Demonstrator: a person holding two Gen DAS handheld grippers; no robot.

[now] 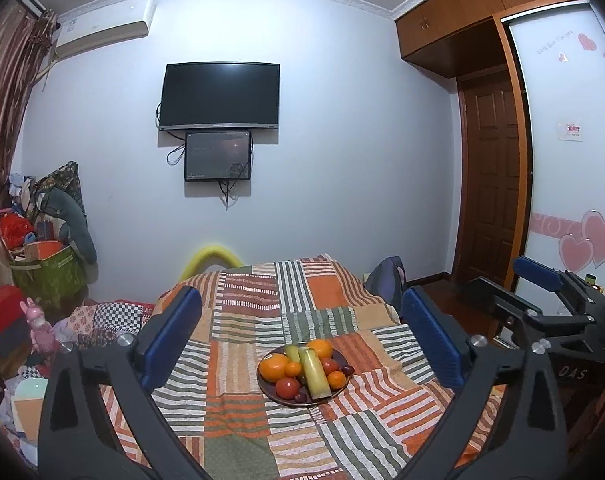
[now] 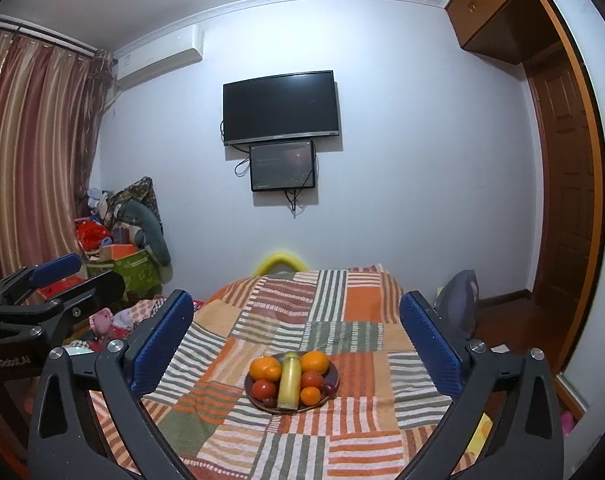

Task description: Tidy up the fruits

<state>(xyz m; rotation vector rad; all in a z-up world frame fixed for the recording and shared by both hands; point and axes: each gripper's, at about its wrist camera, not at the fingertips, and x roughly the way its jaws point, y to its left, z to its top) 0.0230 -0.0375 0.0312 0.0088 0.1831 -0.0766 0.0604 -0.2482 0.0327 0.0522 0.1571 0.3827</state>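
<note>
1. Left hand-held gripper (image 1: 302, 332): spread wide, holding nothing, raised above the blanket (image 1: 238, 360).
2. Plate (image 1: 268, 390) mid-blanket, piled with oranges (image 1: 273, 367), tomatoes (image 1: 287, 388), dark grapes (image 1: 300, 397) and a long pale-green fruit (image 1: 315, 372) laid across.
3. Bare blanket all round the plate; blanket edges well apart from it.
4. Right hand-held gripper (image 2: 296, 328): spread wide, holding nothing, just beside the left one.

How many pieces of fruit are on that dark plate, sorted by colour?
Round orange fruits: 4
Round red fruits: 2
Small dark purple fruits: 2
Long yellow-green pieces: 2
Total: 10, all on the dark round plate
</note>
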